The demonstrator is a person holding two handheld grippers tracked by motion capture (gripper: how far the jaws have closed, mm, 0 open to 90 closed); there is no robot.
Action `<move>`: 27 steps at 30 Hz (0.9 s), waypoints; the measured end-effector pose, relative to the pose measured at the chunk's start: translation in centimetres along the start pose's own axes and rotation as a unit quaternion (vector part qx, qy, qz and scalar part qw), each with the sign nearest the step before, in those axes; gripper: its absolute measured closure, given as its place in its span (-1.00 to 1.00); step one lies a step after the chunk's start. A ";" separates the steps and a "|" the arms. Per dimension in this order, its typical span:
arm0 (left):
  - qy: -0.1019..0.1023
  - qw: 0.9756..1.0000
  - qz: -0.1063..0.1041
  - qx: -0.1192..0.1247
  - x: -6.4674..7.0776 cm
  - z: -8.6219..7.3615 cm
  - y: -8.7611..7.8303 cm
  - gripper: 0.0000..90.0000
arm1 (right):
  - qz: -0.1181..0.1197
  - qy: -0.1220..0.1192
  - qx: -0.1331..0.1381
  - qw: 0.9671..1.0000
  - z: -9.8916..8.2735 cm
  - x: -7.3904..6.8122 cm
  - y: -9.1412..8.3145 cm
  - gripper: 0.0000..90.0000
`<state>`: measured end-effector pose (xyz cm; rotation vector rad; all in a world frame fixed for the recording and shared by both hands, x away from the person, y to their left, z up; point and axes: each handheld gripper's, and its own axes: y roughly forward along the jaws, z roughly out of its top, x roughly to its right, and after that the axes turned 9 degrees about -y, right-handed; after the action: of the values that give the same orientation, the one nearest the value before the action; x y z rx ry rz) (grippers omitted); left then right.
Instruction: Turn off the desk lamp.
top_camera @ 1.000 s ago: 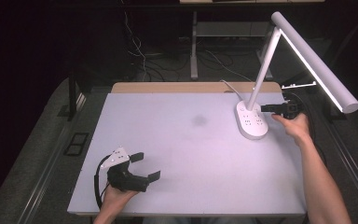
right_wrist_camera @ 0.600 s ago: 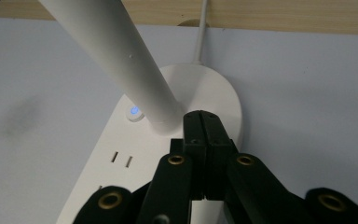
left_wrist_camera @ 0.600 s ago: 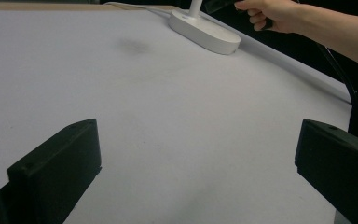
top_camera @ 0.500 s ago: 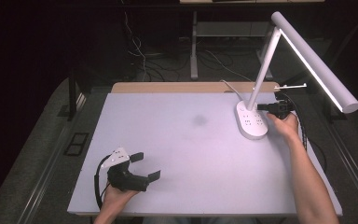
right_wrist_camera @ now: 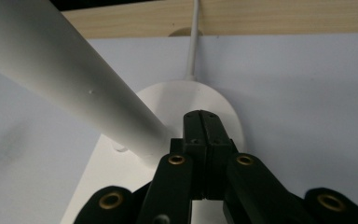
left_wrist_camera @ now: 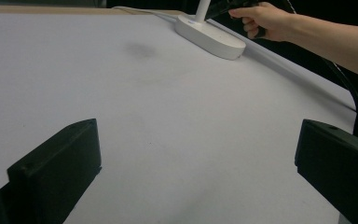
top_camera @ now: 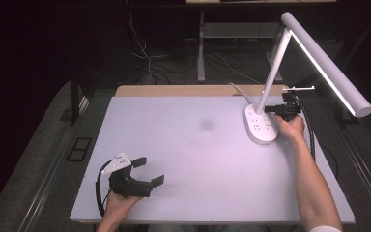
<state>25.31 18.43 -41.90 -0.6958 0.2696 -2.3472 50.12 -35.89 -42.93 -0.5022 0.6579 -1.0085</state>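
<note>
— How many lamps on the table (top_camera: 183,145)?

— One desk lamp (top_camera: 319,63), white, with one oval base (top_camera: 261,126), one slanted stem (right_wrist_camera: 70,88) and one long light bar on top.

— Cords?

— One white cord (right_wrist_camera: 194,42) leaves the back of the base. Dark cables lie on the floor beyond the table; they tangle, so I cannot count them.

— Grippers?

— Two: the left gripper (top_camera: 147,171) and the right gripper (top_camera: 270,109), each with two black jaws. So four jaws in all.

— Hands?

— Two, one behind each gripper — the left hand (top_camera: 121,203) and the right hand (top_camera: 290,126).

— Marks on the tabletop?

— One dim smudge (top_camera: 206,124).
</note>
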 end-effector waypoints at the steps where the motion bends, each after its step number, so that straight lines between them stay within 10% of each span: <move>1: 0.001 1.000 0.000 -0.003 0.0 0.0 0.1 -1.00 | 0.007 0.005 -0.001 1.000 0.0 0.0 0.1 1.00; 27: 0.003 1.000 -0.002 -0.009 0.1 -0.1 0.2 -1.00 | -0.008 -0.006 -0.011 1.000 0.2 -0.7 0.1 1.00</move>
<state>25.35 18.19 -42.02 -0.6978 0.2916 -2.3545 50.06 -35.16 -42.68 -0.5329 0.6559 -1.0128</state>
